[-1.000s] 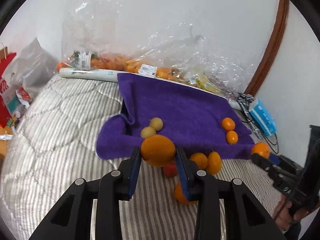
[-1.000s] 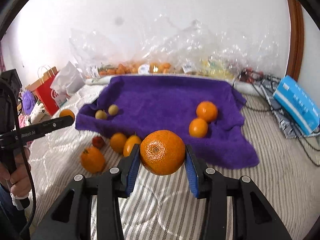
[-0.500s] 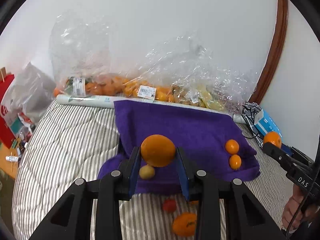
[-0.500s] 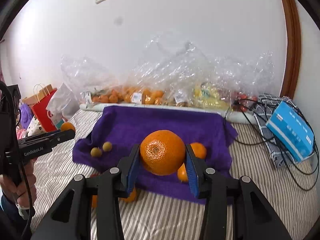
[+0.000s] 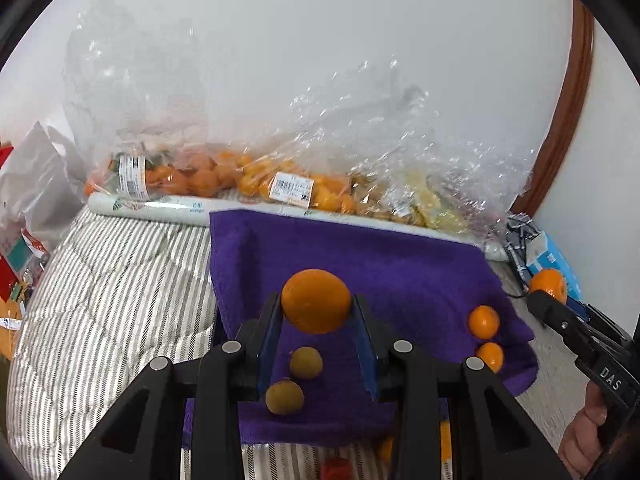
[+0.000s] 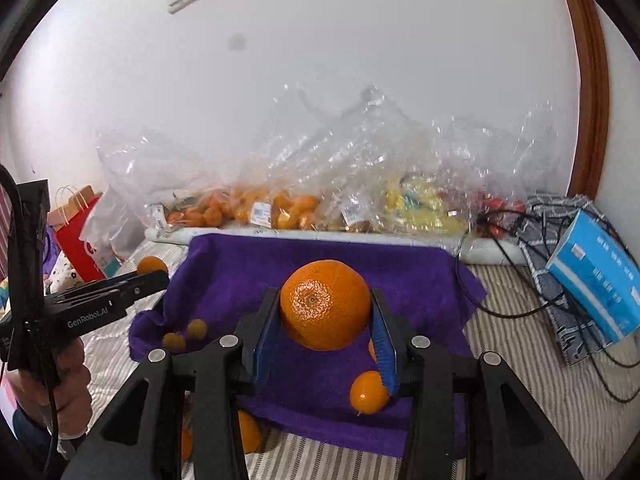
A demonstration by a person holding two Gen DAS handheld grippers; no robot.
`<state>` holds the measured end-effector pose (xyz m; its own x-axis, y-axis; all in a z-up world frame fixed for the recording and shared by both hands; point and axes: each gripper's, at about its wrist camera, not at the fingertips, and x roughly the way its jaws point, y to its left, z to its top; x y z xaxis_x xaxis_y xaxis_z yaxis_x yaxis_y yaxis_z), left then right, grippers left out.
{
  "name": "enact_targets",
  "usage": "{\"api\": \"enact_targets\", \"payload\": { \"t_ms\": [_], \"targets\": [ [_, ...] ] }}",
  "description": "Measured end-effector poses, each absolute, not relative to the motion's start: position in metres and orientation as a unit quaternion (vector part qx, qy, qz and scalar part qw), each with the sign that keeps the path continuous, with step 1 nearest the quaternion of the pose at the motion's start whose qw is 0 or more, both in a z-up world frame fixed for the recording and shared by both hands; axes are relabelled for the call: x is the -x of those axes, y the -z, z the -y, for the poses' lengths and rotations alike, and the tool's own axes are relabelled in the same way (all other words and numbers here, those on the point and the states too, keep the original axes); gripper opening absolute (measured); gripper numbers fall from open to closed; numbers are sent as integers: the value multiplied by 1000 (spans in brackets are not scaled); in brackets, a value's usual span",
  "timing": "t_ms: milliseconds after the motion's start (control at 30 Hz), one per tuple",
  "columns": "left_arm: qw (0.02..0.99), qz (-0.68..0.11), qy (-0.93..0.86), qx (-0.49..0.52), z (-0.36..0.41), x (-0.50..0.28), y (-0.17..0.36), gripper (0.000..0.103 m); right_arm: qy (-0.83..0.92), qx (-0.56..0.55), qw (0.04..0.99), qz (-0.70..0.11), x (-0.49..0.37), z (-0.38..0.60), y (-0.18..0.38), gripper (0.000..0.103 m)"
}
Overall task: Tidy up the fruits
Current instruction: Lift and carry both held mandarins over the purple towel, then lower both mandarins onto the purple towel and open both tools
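left wrist view: left gripper (image 5: pixel 316 314) clamped on a smooth orange (image 5: pixel 316 300), up over the purple towel (image 5: pixel 400 264) | right gripper (image 6: pixel 326 316) pinching a bigger dimpled orange (image 6: pixel 325 310) above the same towel | two small brownish fruits (image 5: pixel 296 380) and two little oranges (image 5: pixel 485 336) sitting on the towel

- The right gripper (image 5: pixel 554 304) has "DAS" in white letters on its black side.
- The left gripper (image 6: pixel 154 276) has "GenRobot.AI" on its black side.
- The bag labels are too blurry to read.
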<state>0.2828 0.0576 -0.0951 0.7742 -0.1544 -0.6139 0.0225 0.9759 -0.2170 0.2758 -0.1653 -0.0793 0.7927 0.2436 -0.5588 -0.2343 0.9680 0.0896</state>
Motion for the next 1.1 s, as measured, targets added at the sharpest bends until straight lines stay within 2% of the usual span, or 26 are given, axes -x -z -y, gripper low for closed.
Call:
{"api": "enact_targets", "payload": {
  "t_ms": [200,533,1100],
  "targets": [
    [930,-348,40,107,-64,-291,111,33,-112,-10,940,-323,-293,173,101,43],
    [928,-353,33,118,-71,-293,118,33,-80,-27,943,-322,-300,197,104,43],
    [925,-359,27,122,-73,-295,121,33,-96,-2,933,-348,-306,179,122,43]
  ]
}}
